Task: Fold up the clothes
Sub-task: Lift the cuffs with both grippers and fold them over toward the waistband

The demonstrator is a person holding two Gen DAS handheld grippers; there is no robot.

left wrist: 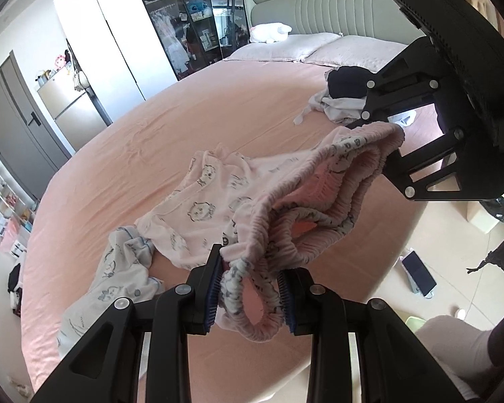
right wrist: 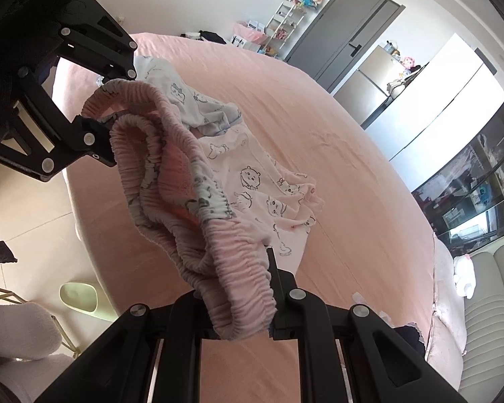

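Observation:
Pink pyjama trousers (left wrist: 218,201) with a cartoon print hang between my two grippers above the round pink bed (left wrist: 151,127). My left gripper (left wrist: 252,288) is shut on one end of the gathered elastic waistband (left wrist: 319,194). My right gripper (right wrist: 238,302) is shut on the other end of the waistband (right wrist: 171,154). Each gripper shows in the other's view, the right gripper (left wrist: 394,141) at upper right and the left gripper (right wrist: 102,124) at upper left. The trouser legs (right wrist: 262,194) trail down onto the bed. A white-and-blue printed garment (left wrist: 117,278) lies crumpled beside them.
A pile of dark and white clothes (left wrist: 342,97) lies near the pillows (left wrist: 352,50) and grey headboard (left wrist: 336,10). A white wardrobe (left wrist: 117,33), glass cabinet (left wrist: 191,16) and grey door (left wrist: 13,124) line the wall. The tiled floor (left wrist: 453,252) holds a tablet (left wrist: 418,273) and a green stool (right wrist: 79,297).

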